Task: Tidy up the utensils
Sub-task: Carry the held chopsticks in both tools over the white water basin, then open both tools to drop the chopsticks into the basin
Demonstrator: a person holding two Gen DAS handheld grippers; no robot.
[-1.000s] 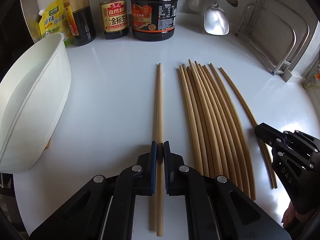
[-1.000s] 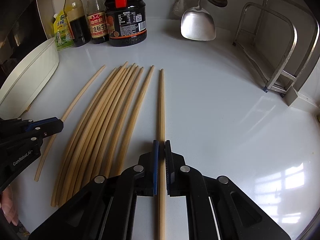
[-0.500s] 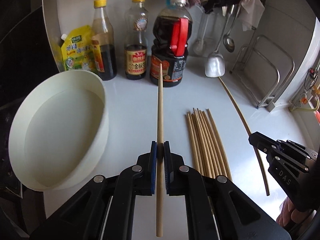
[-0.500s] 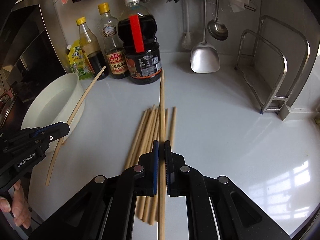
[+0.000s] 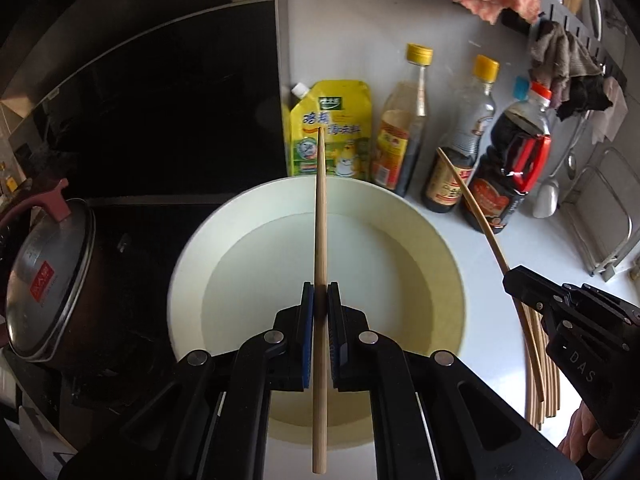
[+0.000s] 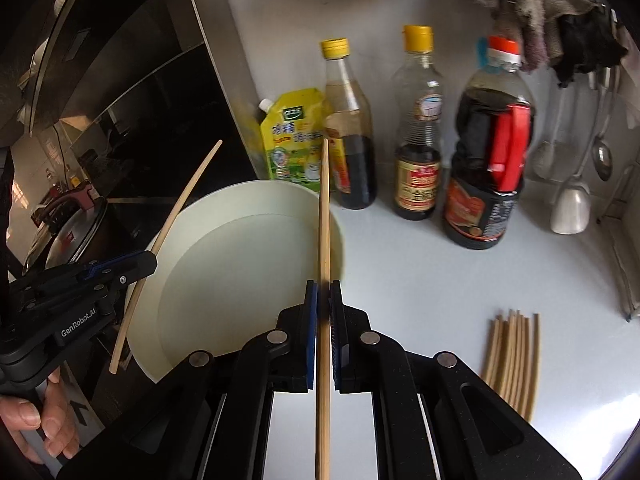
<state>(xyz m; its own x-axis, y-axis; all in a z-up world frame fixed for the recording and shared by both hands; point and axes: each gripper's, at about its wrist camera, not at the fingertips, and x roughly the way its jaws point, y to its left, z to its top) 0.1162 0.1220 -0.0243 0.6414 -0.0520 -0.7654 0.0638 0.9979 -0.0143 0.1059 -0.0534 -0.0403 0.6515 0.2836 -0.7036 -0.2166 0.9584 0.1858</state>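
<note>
My left gripper (image 5: 320, 292) is shut on a wooden chopstick (image 5: 321, 216) and holds it in the air over the white bowl (image 5: 448, 256). My right gripper (image 6: 323, 290) is shut on another chopstick (image 6: 325, 208), held above the bowl's right rim (image 6: 280, 189). In the left wrist view the right gripper (image 5: 516, 280) shows at the right with its chopstick (image 5: 476, 216). In the right wrist view the left gripper (image 6: 148, 260) shows at the left with its chopstick (image 6: 180, 204). A bundle of several chopsticks (image 6: 514, 356) lies on the white counter.
A yellow pouch (image 5: 332, 128) and three sauce bottles (image 6: 418, 136) stand against the back wall behind the bowl. A lidded pot (image 5: 48, 276) sits on the black stove at the left. A ladle (image 6: 570, 200), a spoon and a metal rack (image 5: 608, 224) are at the right.
Both grippers have lifted their chopsticks off the counter and carried them left, from beside the bundle to over the white bowl. Both stay shut.
</note>
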